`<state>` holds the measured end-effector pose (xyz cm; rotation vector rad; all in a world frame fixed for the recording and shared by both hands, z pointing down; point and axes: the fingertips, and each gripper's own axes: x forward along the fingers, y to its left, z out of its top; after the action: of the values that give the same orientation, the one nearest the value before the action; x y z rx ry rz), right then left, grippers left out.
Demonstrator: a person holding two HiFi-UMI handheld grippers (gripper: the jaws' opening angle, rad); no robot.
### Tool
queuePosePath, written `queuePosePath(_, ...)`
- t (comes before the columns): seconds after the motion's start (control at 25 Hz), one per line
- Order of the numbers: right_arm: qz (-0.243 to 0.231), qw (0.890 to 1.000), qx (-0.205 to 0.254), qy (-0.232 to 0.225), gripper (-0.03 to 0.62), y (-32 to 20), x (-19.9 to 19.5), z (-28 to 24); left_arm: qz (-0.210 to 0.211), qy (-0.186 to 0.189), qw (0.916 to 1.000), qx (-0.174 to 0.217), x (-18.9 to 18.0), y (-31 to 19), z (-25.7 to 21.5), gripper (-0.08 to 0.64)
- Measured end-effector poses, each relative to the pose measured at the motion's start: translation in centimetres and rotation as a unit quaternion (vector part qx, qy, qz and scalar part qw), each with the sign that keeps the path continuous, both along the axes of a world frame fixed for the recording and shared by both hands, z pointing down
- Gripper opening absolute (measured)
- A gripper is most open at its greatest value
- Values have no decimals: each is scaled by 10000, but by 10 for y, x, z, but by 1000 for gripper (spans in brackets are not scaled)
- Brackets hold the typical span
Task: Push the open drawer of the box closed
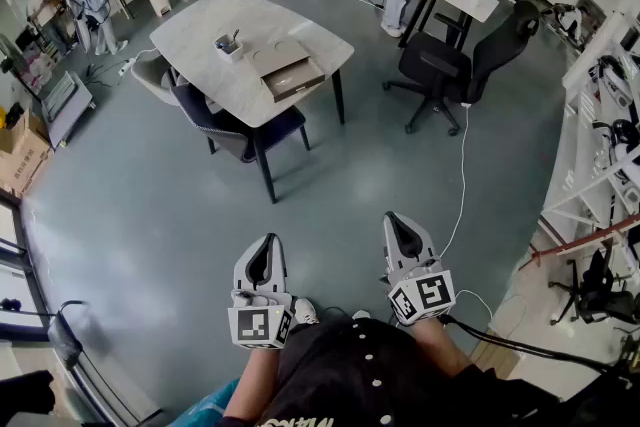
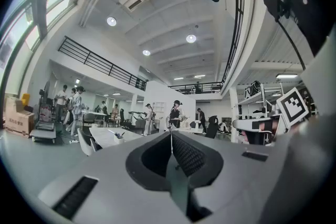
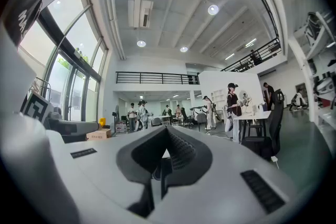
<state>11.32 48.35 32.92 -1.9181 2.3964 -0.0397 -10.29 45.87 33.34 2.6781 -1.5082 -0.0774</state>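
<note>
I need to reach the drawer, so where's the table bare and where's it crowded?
Bare: the table's far end beyond the pen cup, and its side by the pale chair. Crowded: the near end, where the box lies, drawer open. A dark chair is tucked at the near edge.

The table [image 1: 200,23] has a pale, stone-like top with rounded corners on thin dark legs; it stands on the grey floor [image 1: 330,185]; toward the middle of the top lies a flat, brownish box [image 1: 277,55], its long side running toward the table's right corner; its drawer [image 1: 298,81] juts out on the side facing the near edge; just beside the box, at its far left, stands a small white holder [image 1: 228,46] with dark pens sticking up; the remaining surface is plain.
</note>
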Motion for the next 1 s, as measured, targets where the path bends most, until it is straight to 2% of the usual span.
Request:
queuePosePath(0.48, -68, 10000, -40, -8, -3, -6, -9, -3, 0, -10, 10000, 14, -4, -7, -4, 17)
queuePosePath(0.64, 41, 10000, 8, 49, -3, -10, -12, -5, 22, 12, 10000, 11, -8, -11, -5, 17)
queuePosePath(1.0, 206, 9998, 27, 81, -3, -22, -43, 2, 285, 9, 9996, 18, -33, -27, -1, 18)
